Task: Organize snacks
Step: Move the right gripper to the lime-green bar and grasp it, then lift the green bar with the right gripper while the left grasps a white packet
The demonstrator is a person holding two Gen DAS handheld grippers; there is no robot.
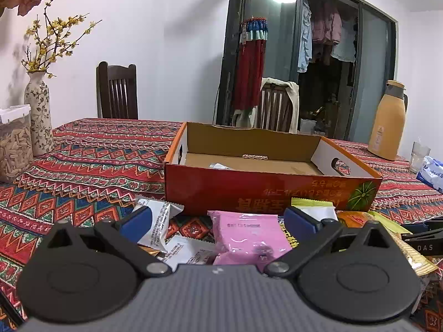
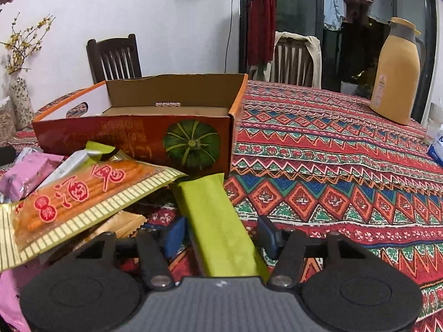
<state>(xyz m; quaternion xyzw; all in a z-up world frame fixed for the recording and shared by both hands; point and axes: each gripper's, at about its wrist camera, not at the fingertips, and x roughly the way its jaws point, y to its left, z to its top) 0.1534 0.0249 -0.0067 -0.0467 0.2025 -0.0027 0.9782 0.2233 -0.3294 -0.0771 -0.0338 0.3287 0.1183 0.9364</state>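
Observation:
An open cardboard box (image 1: 274,191) (image 2: 133,138), red outside with a green pumpkin picture, stands on the patterned tablecloth. It is nearly bare inside apart from a small white wrapper (image 1: 218,166). Snack packets lie heaped in front of it. My left gripper (image 1: 220,220) is open wide, low over a pink packet (image 1: 243,232) that lies between its blue pads without touching them. My right gripper (image 2: 221,235) straddles a long green packet (image 2: 216,215). Its pads stand close to both edges with thin gaps, so it is open. An orange stick-snack packet (image 2: 83,193) overlaps the heap on the left.
A white packet (image 1: 155,221) lies by the left gripper's left finger. A tan thermos (image 1: 387,121) (image 2: 396,72), a glass (image 1: 419,152) and a blue tissue pack (image 1: 432,174) are far right. A flowered vase (image 1: 38,116) and a jar (image 1: 13,144) are far left. Chairs (image 1: 117,91) stand behind the table.

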